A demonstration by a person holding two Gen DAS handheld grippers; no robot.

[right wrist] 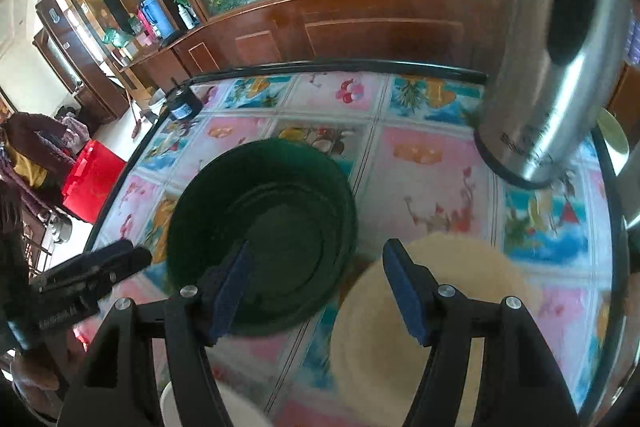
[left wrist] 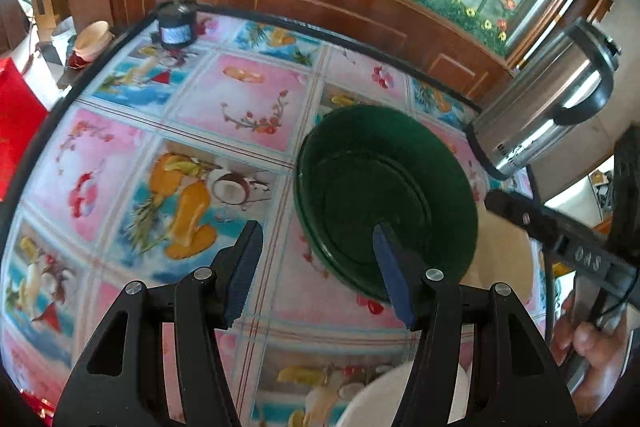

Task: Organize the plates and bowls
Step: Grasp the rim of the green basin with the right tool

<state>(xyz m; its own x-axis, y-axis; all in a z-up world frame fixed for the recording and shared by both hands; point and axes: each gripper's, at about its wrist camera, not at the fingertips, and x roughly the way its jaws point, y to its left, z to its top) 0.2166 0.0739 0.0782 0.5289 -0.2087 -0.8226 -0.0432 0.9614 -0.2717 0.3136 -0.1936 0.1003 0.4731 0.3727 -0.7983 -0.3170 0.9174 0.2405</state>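
Both our hand-held grippers, left (left wrist: 318,271) and right (right wrist: 316,291), hang open and empty over one green bowl (right wrist: 262,231), one tan plate (right wrist: 436,311), one white dish (right wrist: 208,407).

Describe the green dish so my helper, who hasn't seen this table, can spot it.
Start at the steel flask standing by the table's far right edge. On the fruit-print cloth to its left sits the green dish, with a tan plate beside it. It is the only dark green piece there, round with raised sides, while its neighbours are pale.
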